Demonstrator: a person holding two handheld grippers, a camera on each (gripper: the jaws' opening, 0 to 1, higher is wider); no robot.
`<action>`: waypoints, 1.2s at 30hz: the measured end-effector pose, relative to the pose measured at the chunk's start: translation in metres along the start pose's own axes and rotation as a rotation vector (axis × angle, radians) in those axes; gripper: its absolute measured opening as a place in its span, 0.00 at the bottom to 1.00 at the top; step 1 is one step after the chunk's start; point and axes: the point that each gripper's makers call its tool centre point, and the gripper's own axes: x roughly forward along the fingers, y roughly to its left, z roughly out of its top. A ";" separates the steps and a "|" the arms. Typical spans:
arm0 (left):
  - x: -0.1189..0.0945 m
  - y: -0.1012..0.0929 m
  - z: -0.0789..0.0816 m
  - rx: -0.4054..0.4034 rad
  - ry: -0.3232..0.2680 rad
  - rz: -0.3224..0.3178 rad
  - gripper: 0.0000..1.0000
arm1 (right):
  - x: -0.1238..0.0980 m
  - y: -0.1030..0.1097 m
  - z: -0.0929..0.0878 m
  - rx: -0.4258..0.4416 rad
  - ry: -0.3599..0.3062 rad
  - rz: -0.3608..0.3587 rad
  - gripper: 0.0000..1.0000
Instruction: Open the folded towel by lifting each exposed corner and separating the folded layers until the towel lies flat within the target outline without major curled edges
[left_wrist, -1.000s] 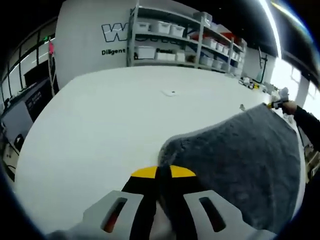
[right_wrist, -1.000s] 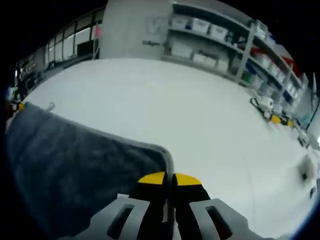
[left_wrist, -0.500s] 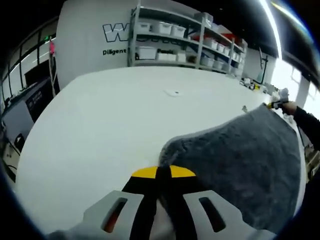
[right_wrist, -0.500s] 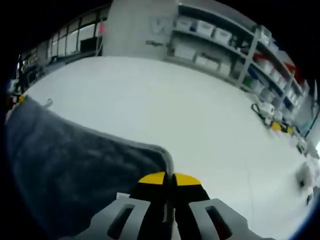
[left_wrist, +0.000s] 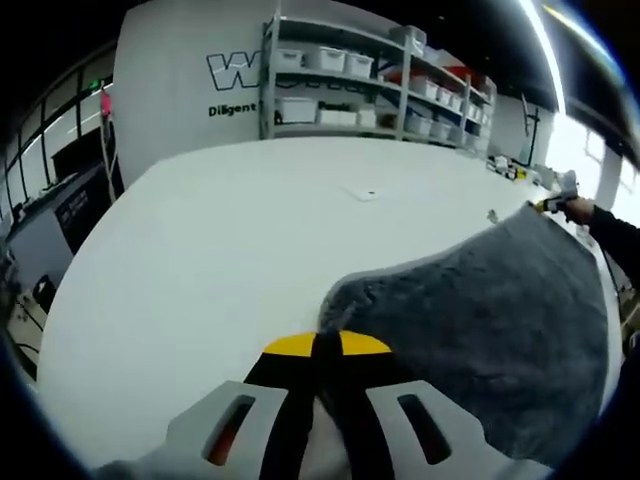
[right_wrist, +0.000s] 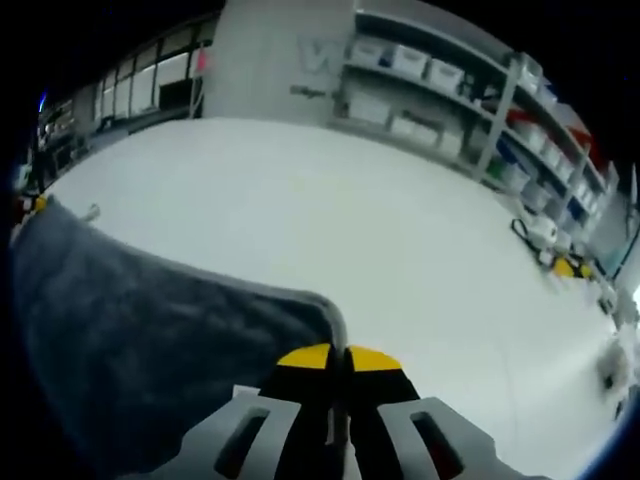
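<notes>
Both tools (left_wrist: 326, 345) (right_wrist: 338, 357) pinch towel (left_wrist: 490, 320) corners, hiding them.

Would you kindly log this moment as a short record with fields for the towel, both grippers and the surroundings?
towel: grey towel, held up and stretched between two corners
left hand-held gripper: shut on one towel corner
right hand-held gripper: shut on another corner
surface: white table beneath the towel
background: shelving with bins

Workshop or lab, shelving (left_wrist: 350, 85) with storage bins (right_wrist: 385, 100), big white table (left_wrist: 220, 230)
</notes>
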 end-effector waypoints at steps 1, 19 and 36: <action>0.002 0.002 0.001 0.000 0.002 0.002 0.04 | 0.001 0.001 0.001 -0.005 0.000 0.001 0.00; 0.048 0.042 0.031 0.097 0.016 0.053 0.03 | 0.035 0.009 0.022 0.036 -0.034 0.017 0.00; 0.065 0.072 0.043 0.083 0.019 0.062 0.03 | 0.048 0.021 0.038 0.034 -0.030 0.028 0.00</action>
